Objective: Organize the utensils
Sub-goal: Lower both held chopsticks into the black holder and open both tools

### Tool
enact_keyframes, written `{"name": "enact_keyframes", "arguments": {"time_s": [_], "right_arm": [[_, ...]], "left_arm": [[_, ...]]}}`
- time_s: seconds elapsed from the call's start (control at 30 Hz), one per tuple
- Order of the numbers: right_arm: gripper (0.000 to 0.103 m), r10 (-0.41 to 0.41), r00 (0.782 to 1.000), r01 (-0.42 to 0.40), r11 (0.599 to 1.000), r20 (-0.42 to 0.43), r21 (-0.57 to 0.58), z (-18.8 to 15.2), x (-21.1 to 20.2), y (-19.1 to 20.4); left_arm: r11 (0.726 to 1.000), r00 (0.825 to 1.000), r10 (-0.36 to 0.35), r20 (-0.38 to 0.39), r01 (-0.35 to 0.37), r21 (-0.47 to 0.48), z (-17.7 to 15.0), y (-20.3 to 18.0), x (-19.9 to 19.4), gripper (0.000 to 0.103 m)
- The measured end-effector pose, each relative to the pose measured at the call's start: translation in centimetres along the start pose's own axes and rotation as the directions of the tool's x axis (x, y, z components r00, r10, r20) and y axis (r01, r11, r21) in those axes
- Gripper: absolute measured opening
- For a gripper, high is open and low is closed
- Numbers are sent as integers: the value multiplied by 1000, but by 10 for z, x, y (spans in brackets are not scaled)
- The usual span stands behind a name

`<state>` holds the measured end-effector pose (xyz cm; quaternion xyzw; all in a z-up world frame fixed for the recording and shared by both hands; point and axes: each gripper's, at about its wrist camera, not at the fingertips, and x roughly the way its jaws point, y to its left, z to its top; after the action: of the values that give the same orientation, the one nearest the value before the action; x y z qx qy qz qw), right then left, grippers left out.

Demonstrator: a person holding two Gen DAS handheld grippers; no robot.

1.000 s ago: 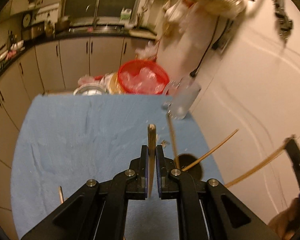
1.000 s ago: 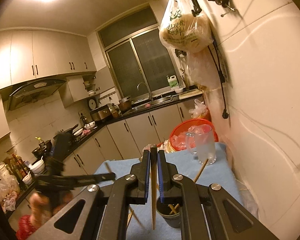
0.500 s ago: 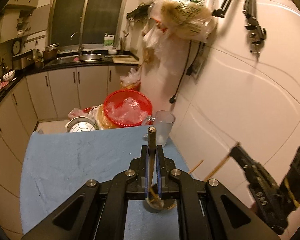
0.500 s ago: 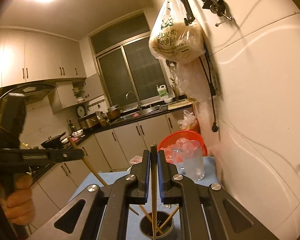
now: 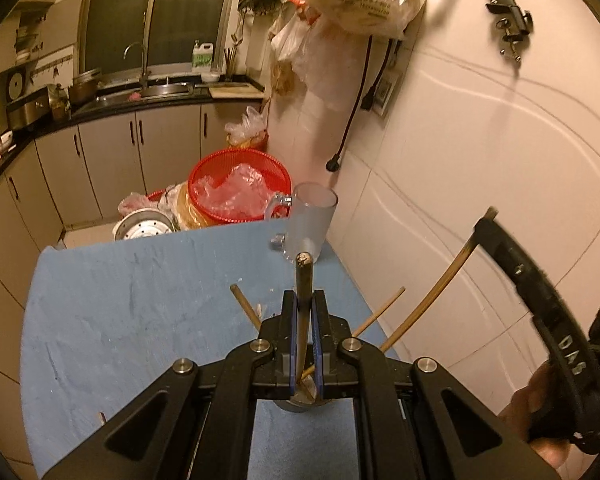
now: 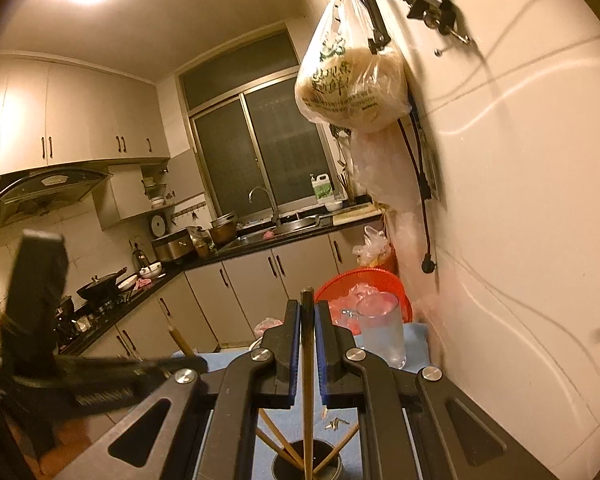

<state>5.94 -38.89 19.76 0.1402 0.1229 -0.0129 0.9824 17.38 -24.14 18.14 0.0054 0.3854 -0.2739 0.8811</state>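
My left gripper (image 5: 303, 298) is shut on a wooden chopstick (image 5: 303, 268) that stands nearly upright between its pads. Its lower end hangs over a dark cup (image 5: 296, 402), mostly hidden under the fingers. Two chopsticks (image 5: 380, 314) lean out of that cup. My right gripper (image 6: 308, 308) is shut on another chopstick (image 6: 307, 360), whose lower end points down into the cup (image 6: 332, 462) among several sticks. From the left wrist view the right gripper (image 5: 520, 276) stands at the right with its chopstick (image 5: 440, 292) slanting toward the cup. The left gripper (image 6: 100, 372) shows at the left.
A blue cloth (image 5: 140, 320) covers the table. A clear glass mug (image 5: 310, 224) stands at its far right corner by the wall, with a red basket (image 5: 240, 168) behind it. A stray stick end (image 5: 100, 418) lies near the cloth's front left. Small scraps (image 6: 336, 423) lie beyond the cup.
Both grippers have come in over the cup and risen slightly. The cup, once right of my left gripper, now sits under it. The right gripper's chopstick now points into the cup.
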Motion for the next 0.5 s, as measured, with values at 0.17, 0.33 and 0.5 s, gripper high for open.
{"name": "enact_keyframes", "arguments": {"time_s": [0.17,0.33,0.5], "right_arm": [[8,-13,999,13,1000,-33,2,-11,10,-3],[9,-10,993,12,1000,-114,11,-31,26,-7],[10,0,979,8,999,-204,37,-52,44,-16]], "left_arm": [[1000,999,0,-39,-1,-15,-13,8,15,7],[1000,997,3,-71,-5,-24,-24,15,30,7],[999,994,3,-105,-8,-45,-33,25,44,7]]}}
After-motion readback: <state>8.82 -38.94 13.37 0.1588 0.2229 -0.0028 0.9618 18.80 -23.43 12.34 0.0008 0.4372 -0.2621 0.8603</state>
